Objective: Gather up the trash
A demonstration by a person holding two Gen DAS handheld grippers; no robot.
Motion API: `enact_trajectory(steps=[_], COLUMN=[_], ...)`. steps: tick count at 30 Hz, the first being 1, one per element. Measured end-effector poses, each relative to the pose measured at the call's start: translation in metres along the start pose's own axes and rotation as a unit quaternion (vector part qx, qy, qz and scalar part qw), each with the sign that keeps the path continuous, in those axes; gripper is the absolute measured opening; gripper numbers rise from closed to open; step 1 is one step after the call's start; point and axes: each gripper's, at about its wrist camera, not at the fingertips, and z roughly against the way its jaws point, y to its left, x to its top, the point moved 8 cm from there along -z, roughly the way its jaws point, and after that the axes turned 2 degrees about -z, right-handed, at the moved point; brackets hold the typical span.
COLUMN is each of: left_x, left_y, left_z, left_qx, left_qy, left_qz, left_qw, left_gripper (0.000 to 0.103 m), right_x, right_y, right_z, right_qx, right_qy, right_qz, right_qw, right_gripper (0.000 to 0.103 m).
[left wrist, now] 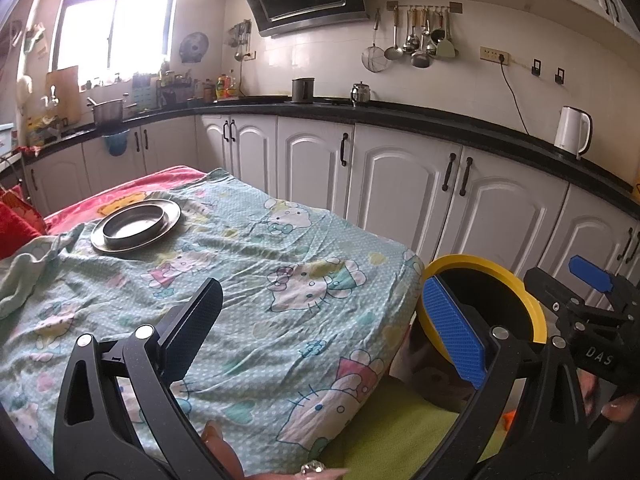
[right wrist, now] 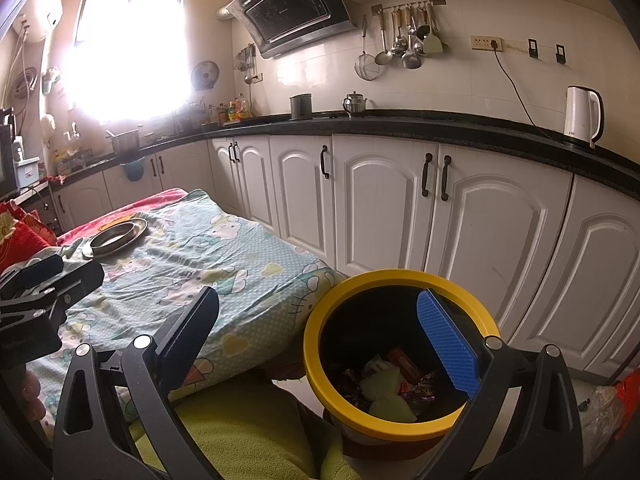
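Note:
A black bin with a yellow rim (right wrist: 360, 426) stands on the floor at the table's right corner. Inside it lie wrappers and a pale green crumpled piece (right wrist: 388, 390). My right gripper (right wrist: 324, 340) hangs open over the bin's left rim, nothing between its fingers. My left gripper (left wrist: 324, 324) is open above the cartoon-cat tablecloth (left wrist: 256, 264), also holding nothing. The bin's yellow rim (left wrist: 460, 261) shows in the left wrist view behind my blue finger pad (left wrist: 454, 332). The other gripper's body (left wrist: 592, 312) appears at the right edge there.
A steel plate (left wrist: 136, 226) sits at the table's far left. White cabinets (right wrist: 380, 200) under a black counter run close behind table and bin. A white kettle (right wrist: 582, 116) stands on the counter. Green cloth (right wrist: 248, 436) lies below the grippers.

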Motion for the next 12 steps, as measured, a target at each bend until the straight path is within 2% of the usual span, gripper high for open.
enact_trajectory(steps=[4, 5, 8, 10, 11, 12], left_x=[0.002, 0.002, -0.004, -0.019, -0.027, -0.042], left_y=[0.013, 0.023, 0.085, 0.154, 0.181, 0.224], left_z=[0.003, 0.005, 0.009, 0.023, 0.028, 0.037], left_qx=[-0.002, 0.007, 0.064, 0.150, 0.185, 0.237], left_qy=[0.004, 0.006, 0.020, 0.030, 0.038, 0.059], left_qz=[0.024, 0.034, 0.084, 0.122, 0.132, 0.156], left_qw=[0.9997, 0.9994, 0.9942, 0.9807, 0.9731, 0.9570], left_gripper=[0.092, 0.092, 0.092, 0.092, 0.092, 0.092], right_x=[0.001, 0.003, 0.018, 0.029, 0.034, 0.035], right_y=[0.002, 0.007, 0.030, 0.067, 0.106, 0.136], right_z=[-0.003, -0.006, -0.018, -0.032, -0.041, -0.045], right_qx=[0.008, 0.020, 0.054, 0.096, 0.137, 0.164], right_qy=[0.004, 0.009, 0.016, 0.035, 0.050, 0.054], right_qz=[0.005, 0.010, 0.017, 0.028, 0.054, 0.073], right_qw=[1.000, 1.000, 0.998, 0.994, 0.988, 0.982], right_gripper=[0.097, 0.097, 0.097, 0.097, 0.097, 0.097])
